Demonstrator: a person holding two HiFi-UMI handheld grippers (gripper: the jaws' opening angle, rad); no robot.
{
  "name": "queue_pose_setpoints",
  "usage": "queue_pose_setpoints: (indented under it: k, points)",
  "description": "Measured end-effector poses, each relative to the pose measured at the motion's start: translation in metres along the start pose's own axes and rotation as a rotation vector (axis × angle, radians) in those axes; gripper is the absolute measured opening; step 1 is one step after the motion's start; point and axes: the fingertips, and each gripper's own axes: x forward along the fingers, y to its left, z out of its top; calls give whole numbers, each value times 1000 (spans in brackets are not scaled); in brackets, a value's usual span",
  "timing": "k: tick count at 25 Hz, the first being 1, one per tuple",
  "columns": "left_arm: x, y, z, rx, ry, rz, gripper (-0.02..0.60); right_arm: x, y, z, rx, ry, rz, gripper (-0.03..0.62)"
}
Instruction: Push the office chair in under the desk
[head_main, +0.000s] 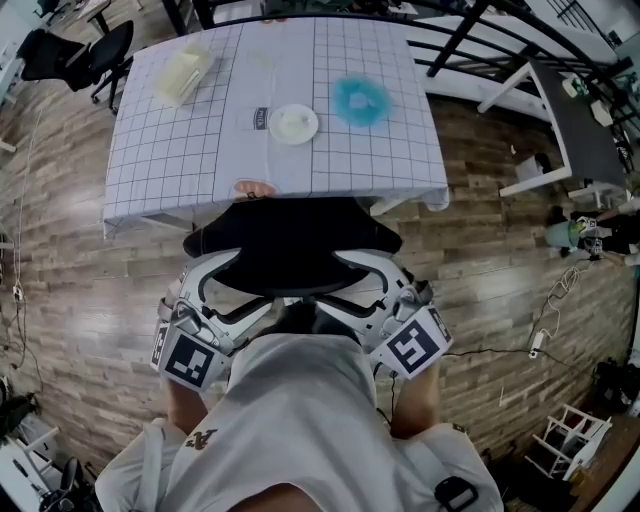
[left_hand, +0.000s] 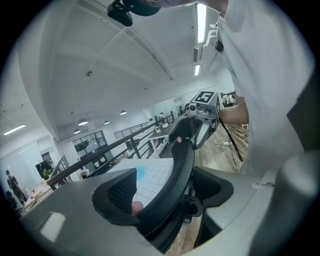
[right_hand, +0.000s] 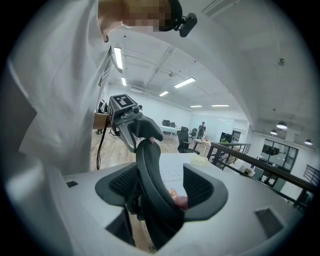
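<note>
The black office chair (head_main: 290, 245) stands with its backrest right at the front edge of the desk (head_main: 200, 150), which is covered by a white gridded cloth. My left gripper (head_main: 222, 283) straddles the left part of the backrest's top rim, and my right gripper (head_main: 372, 280) straddles the right part. In the left gripper view the curved black rim (left_hand: 176, 165) runs between the jaws of my left gripper (left_hand: 165, 192) with gaps beside it. The right gripper view shows the rim (right_hand: 150, 170) between the jaws of my right gripper (right_hand: 160, 187) in the same way. Both grippers are open.
On the desk lie a white bowl (head_main: 293, 123), a blue fluffy thing (head_main: 360, 100), a beige container (head_main: 182, 75) and a small pink object (head_main: 255, 188) at the front edge. Another chair (head_main: 90, 55) stands far left and a second desk (head_main: 575, 130) to the right. Cables (head_main: 550, 300) lie on the wooden floor.
</note>
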Motion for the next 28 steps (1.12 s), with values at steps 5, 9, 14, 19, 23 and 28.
queue_pose_setpoints:
  k: [5,9,14,19,23,28]
  points:
    - [4,4,2,-14,4,0,351,-1,-6,0,3,-9,8,291]
    - [10,7,5,-25,8,6,354,-5,-13,-1,3,-15,21,291]
    - [18,4,9,-36,13,14,353,-11,-18,-5,0,-14,39,291]
    - [22,6,10,-43,14,22,354,-13,-22,-7,-5,-23,49,291]
    - [24,6,11,-43,13,26,354,-14,-25,-7,-5,-26,52,291]
    - [26,6,13,-42,11,33,354,-16,-27,-8,-9,-30,55,291]
